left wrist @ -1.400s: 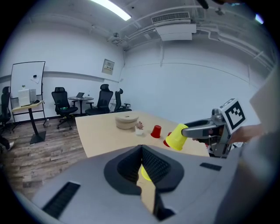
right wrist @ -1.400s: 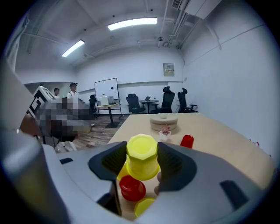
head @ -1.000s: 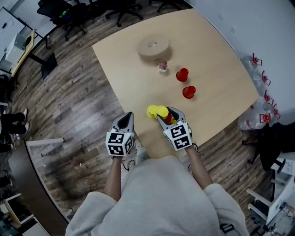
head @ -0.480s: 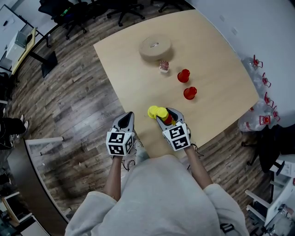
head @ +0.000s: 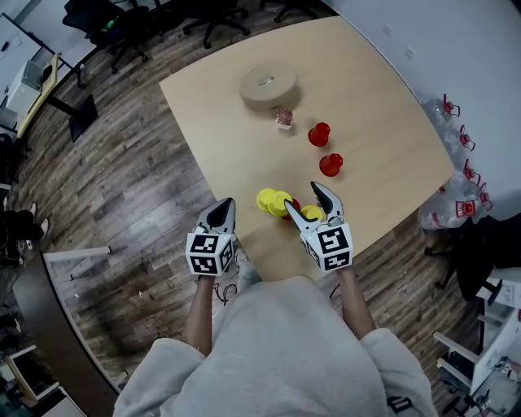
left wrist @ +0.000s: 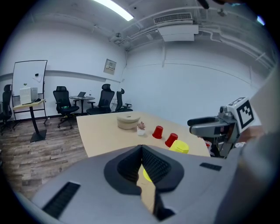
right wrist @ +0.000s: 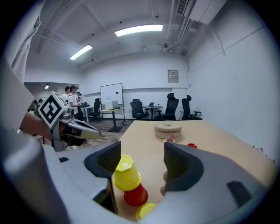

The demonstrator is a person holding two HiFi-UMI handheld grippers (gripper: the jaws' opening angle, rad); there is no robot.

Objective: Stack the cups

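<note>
Pale tabletop point(head: 383, 114) is seen from above, laid over wood-look flooring point(head: 122, 187), with office chairs point(head: 220, 16) ranged at the far end of the room. The right gripper point(head: 308, 201) is held over the table's near edge; its jaws have just been opening and are now spread wide, released, with nothing pinched. In the right gripper view a short stack is framed in the gap between them: a yellow cup point(right wrist: 126, 174) is turned upside down over a red cup point(right wrist: 136, 195), close beside the jaw at that view's left and clear of the other jaw. A second yellow cup point(right wrist: 145, 211) is glimpsed low down, nearest the camera. The left gripper point(head: 222, 205) is held just off the table's side edge, over the floor; its jaws are pressed together at the tips and nothing is gripped. Through the slit below the tips a scrap of yellow is caught, though which cup it belongs to cannot be told. From above, a third yellow cup point(head: 266, 199) is seen just beside the stack, on the side toward the left gripper. Further out, two more red cups point(head: 330, 164) are stood upside down, near each other but apart; beyond them a small potted plant point(head: 284, 118) is placed, and behind that a round beige roll point(head: 269, 85) is laid flat.
</note>
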